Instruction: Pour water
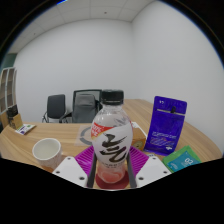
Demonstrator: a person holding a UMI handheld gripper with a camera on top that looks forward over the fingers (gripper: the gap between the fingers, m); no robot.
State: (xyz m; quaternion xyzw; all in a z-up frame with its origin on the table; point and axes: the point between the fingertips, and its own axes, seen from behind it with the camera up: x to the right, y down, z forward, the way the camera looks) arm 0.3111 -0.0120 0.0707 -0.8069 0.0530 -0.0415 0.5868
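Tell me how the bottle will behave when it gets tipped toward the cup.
The bottle sits between the gripper fingers, apparently gripped. It looks like thin clear plastic, so it may flex under a squeeze. It is tall and narrow, so it could tip easily if released. The cup looks light and easy to knock.

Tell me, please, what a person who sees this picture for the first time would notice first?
The eye falls first on the clear bottle with a white label and large dark characters, standing upright between the gripper's two fingers, whose pink pads press its lower sides. Next comes the white paper cup on the wooden table, to the left of the bottle. A purple packet stands upright to the right, a little beyond the bottle.
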